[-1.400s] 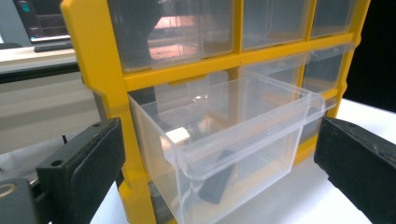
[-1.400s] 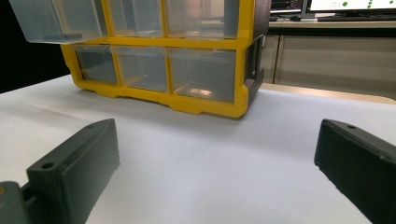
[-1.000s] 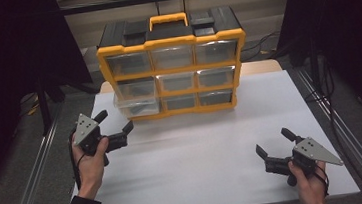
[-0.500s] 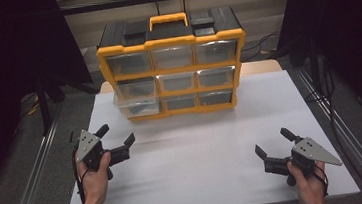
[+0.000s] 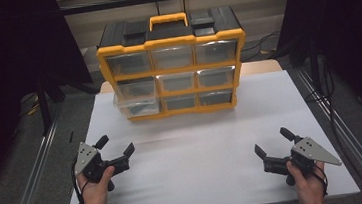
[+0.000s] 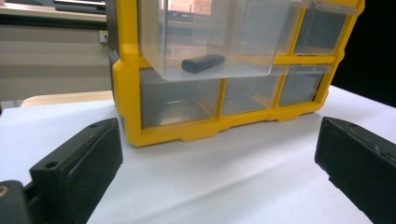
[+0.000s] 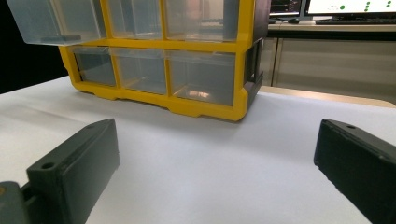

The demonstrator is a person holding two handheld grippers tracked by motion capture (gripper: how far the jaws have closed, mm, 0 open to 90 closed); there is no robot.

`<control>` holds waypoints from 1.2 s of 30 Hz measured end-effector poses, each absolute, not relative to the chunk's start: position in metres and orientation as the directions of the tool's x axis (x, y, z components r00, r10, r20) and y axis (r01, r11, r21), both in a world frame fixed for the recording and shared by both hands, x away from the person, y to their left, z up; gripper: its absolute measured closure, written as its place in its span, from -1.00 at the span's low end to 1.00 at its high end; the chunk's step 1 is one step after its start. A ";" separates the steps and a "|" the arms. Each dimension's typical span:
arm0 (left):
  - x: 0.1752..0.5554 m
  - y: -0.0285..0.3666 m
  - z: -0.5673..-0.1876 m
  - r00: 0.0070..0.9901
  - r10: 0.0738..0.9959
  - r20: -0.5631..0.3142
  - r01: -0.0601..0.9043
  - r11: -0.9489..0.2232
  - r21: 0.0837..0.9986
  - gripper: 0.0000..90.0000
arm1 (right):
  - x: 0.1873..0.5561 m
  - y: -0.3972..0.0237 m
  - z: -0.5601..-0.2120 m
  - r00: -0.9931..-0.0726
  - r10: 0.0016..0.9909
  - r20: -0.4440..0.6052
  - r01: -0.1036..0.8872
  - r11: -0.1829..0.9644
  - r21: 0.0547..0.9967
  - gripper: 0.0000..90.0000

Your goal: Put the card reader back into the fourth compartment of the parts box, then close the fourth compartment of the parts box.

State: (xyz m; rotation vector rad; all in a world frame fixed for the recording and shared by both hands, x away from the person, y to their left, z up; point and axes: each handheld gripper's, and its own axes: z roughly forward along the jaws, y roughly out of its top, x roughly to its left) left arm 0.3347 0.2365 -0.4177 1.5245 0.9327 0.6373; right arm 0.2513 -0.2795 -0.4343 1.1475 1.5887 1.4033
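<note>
White table (image 5: 199, 155), yellow drawer organizer (image 5: 173, 65) at its far edge

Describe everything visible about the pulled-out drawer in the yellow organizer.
The pulled-out drawer is clear plastic, box-shaped, in the middle row's left slot of the yellow organizer, a three-by-three cabinet. It juts forward past the frame while the other drawers sit flush. In the left gripper view a small dark oblong object lies on its floor. Neither gripper touches it; both rest open, nearer the person.
</note>
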 end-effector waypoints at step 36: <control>0.307 0.244 -0.426 0.557 0.823 -0.108 0.239 -0.035 0.970 -0.96 | 0.251 -0.278 -0.434 -0.360 0.932 0.051 0.163 0.008 0.987 -1.00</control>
